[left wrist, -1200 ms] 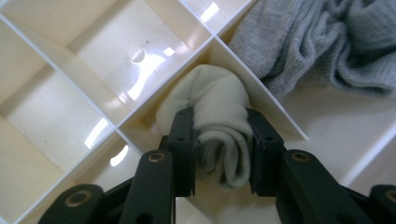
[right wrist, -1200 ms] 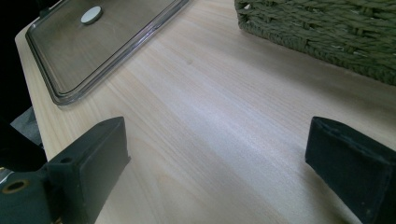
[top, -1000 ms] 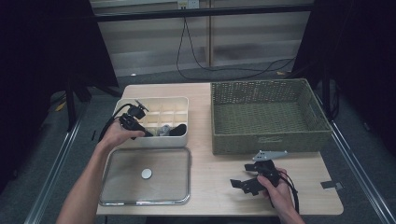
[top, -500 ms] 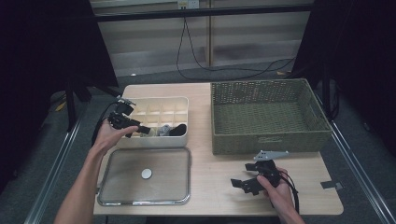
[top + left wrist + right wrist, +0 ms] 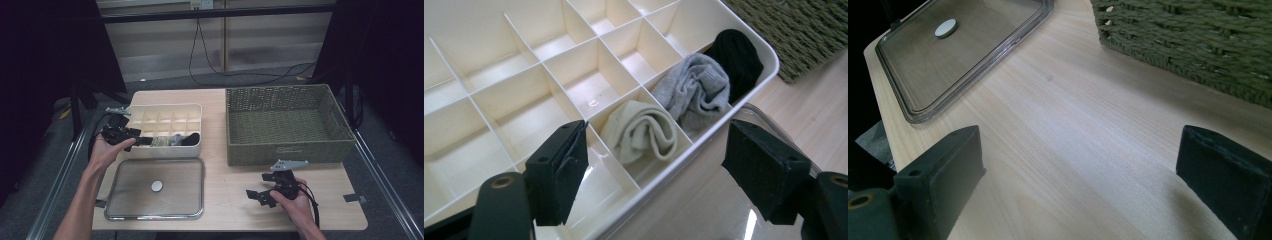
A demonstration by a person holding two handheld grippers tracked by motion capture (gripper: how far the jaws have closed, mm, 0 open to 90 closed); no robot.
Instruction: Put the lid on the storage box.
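The left gripper (image 5: 145, 141) is held at the left of the high view, over the near-left edge of the white divided box (image 5: 165, 110). Its jaws have just been opening and now stand wide, with nothing between them — in the left gripper view the pads frame bare compartments and the box's near wall. Just beyond the jaws, three rolled socks are seen side by side in the near row: a cream sock (image 5: 641, 131), a grey sock (image 5: 696, 90) next to it, and a black sock (image 5: 736, 57) in the corner cell at the upper right of that frame. Every other cell in view is empty.

The right gripper (image 5: 260, 196) is held low over the table (image 5: 225, 175) at the lower right of the high view, jaws spread wide and holding nothing; in its own view bare wood is seen between the pads. A clear lid (image 5: 156, 189) with a white knob lies flat at the lower left, just in front of the box. A green woven basket (image 5: 285, 122) stands at the right, apparently empty.

The step in hand is judged to be a release — the cream sock looks freshly set in its cell and the left gripper is clear of it. No loose sock is seen, so what the next move calls for cannot be told; the lid may be wanted.
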